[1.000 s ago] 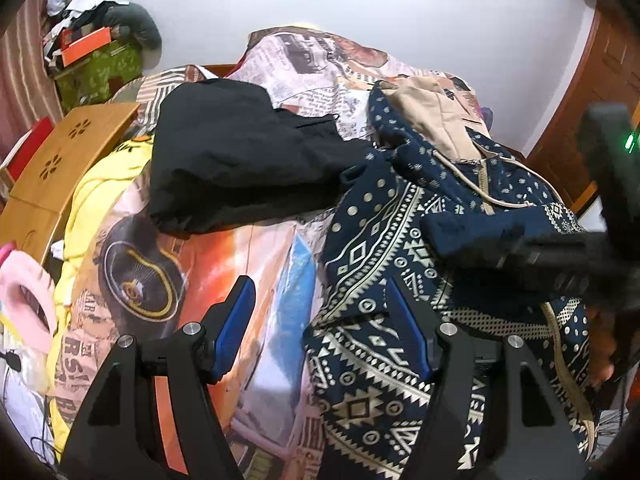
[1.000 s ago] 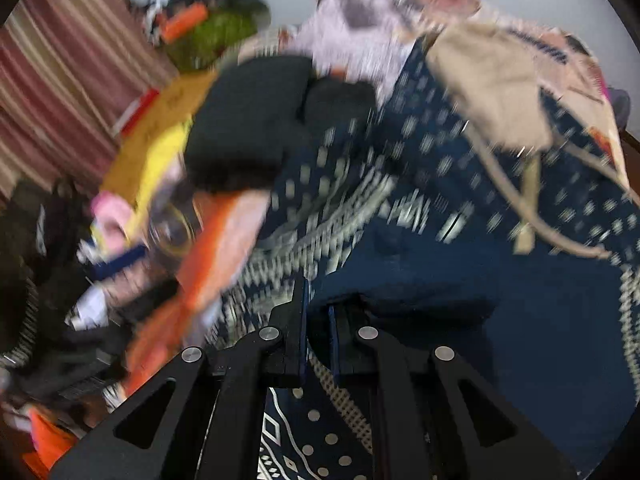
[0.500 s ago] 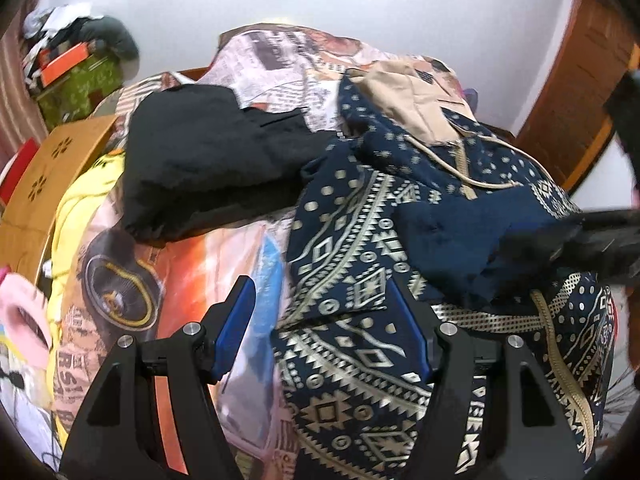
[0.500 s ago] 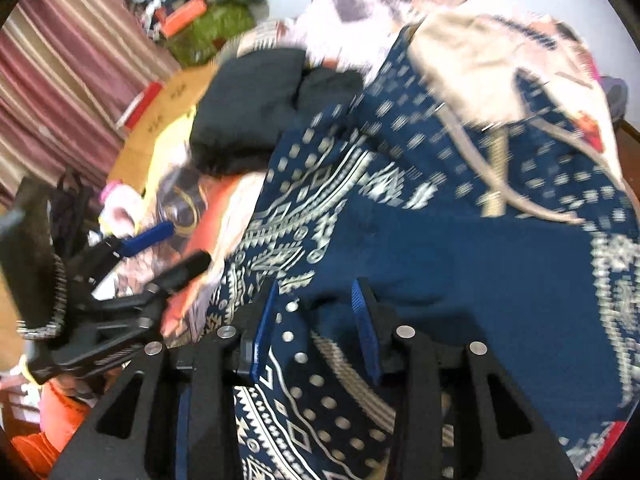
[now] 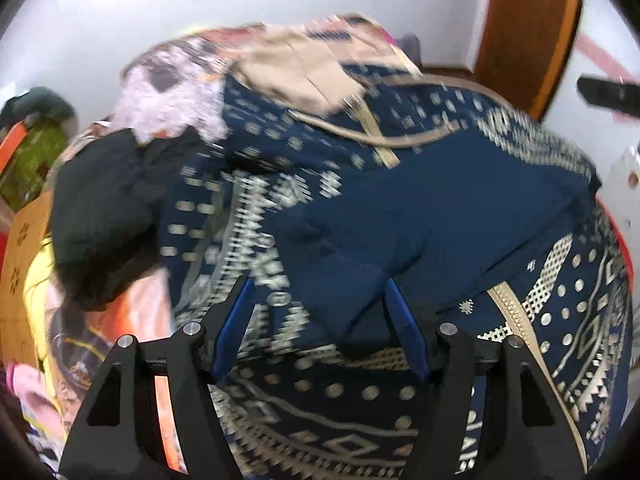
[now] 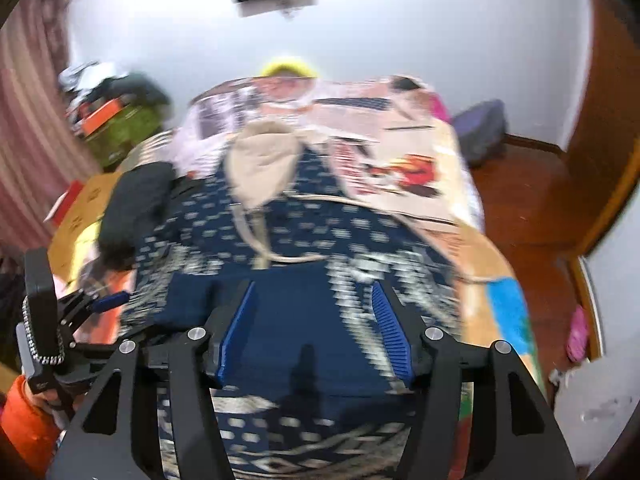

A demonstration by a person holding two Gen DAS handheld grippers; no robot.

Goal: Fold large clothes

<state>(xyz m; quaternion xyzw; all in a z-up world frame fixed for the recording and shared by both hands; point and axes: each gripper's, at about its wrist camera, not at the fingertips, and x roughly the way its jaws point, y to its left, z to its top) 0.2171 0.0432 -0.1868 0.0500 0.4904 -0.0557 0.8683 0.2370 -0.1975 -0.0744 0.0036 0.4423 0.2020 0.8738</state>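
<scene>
Lifted clear of the navy patterned hoodie [image 6: 304, 240] it was pinching a second ago, the right gripper [image 6: 314, 330] is now hanging above the garment, its 2 blue-padded jaws just spread apart with nothing between them. Spread across the printed bedsheet [image 6: 400, 152], the hoodie is lying below and ahead of both tools. At lower left the left gripper [image 5: 320, 322] is hovering with jaws parted, released, a folded plain navy sleeve [image 5: 400, 232] showing between its fingers [image 5: 234, 320], ungripped.

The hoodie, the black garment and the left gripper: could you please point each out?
hoodie [image 6: 288, 320], right wrist view, plain navy panel.
black garment [image 5: 104, 208], left wrist view, its middle.
left gripper [image 5: 320, 328], left wrist view, between fingertips.
</scene>
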